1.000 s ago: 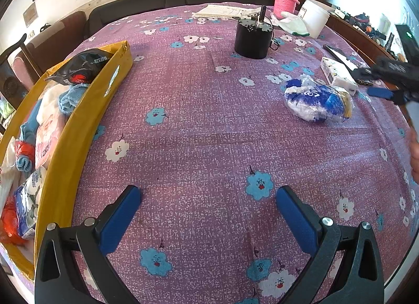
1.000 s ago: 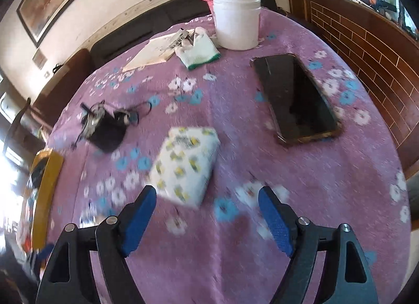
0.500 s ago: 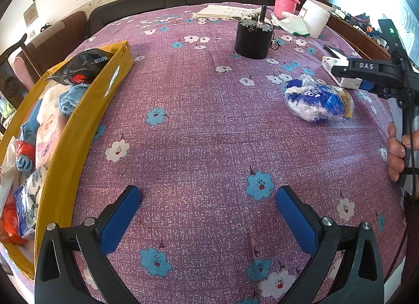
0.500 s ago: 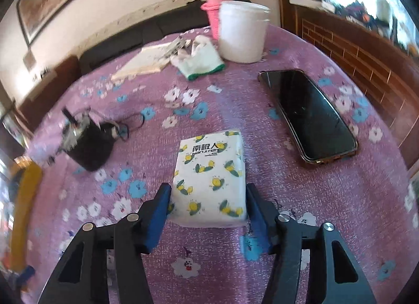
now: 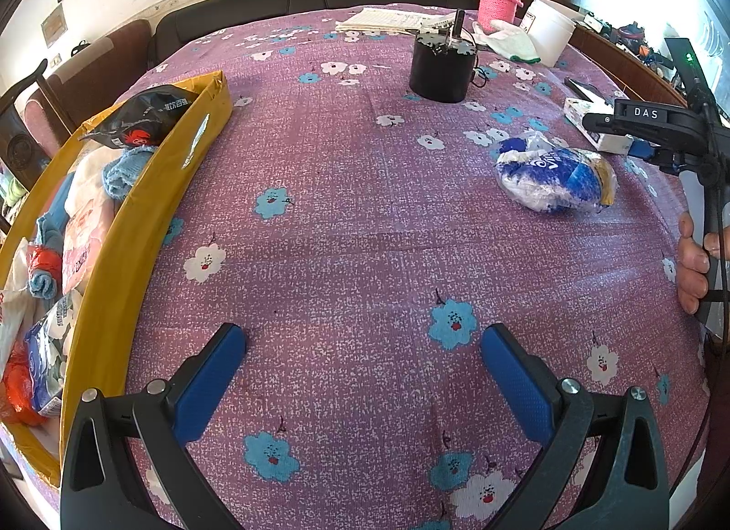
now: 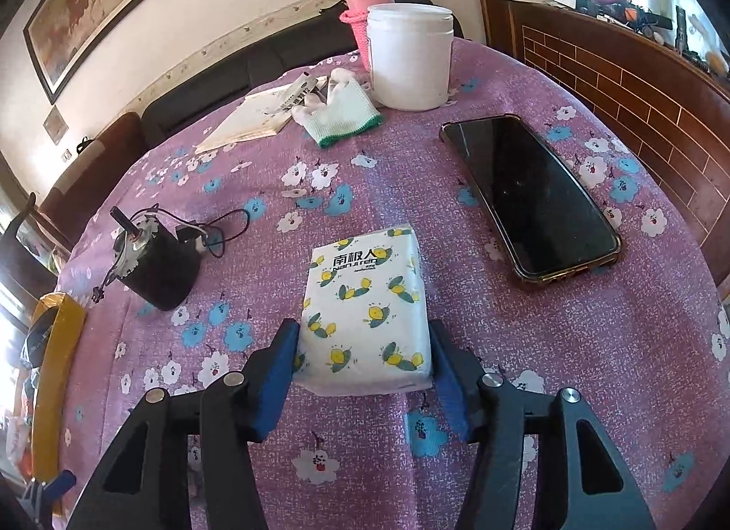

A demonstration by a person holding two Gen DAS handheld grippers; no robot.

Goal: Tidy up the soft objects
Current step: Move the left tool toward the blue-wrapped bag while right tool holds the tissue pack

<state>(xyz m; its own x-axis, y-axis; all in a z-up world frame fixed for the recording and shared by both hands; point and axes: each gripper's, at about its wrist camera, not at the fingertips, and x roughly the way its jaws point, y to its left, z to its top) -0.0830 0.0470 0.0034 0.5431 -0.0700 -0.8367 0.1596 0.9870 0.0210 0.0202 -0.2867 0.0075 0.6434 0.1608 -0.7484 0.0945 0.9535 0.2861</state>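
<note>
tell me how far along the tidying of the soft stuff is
Done: the yellow box already holds several soft packs and cloths. In hand: the right gripper is shut on the tissue pack, which sits on the table. Left: the blue bag lies loose on the tablecloth; the left gripper is open and empty.

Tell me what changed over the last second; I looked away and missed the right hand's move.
The right gripper moved in over the white tissue pack with yellow fruit print and closed its blue pads on the pack's sides. Pack remains on the purple floral tablecloth. The left gripper stayed open and still; the blue-and-white plastic bag and yellow box are unmoved.
</note>
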